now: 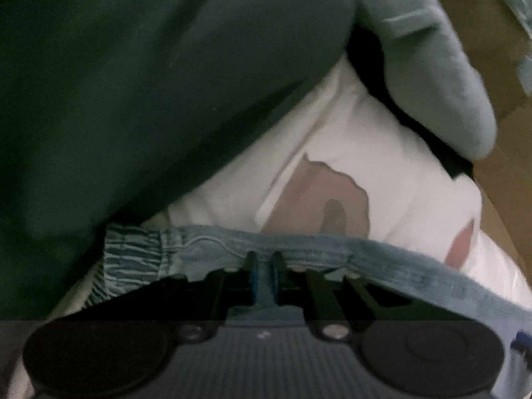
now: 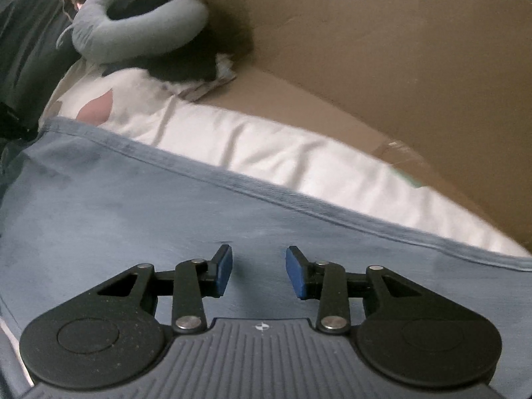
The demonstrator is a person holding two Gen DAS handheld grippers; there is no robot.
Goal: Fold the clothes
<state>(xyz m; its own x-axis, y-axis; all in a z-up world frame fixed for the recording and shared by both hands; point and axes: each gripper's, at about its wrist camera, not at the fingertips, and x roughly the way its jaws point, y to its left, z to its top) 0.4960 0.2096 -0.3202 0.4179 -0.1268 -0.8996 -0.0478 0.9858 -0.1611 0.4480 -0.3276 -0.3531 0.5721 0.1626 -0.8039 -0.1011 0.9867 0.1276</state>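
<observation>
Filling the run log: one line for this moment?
left gripper: shut on blue garment edge | right gripper: open above garment | white bedding beneath

A white bed sheet with faded pinkish-brown prints carries everything. Blue denim jeans lie flat across it at six o'clock; a grey neck pillow rests at eleven o'clock; brown cardboard borders it at two o'clock.

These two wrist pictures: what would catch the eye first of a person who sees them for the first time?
In the left wrist view, the left gripper is shut on the edge of a blue denim garment, which lies on a white sheet. In the right wrist view, the right gripper hangs open above the broad blue cloth. Behind stand a brown cardboard box and a grey neck pillow at the upper left.
</observation>
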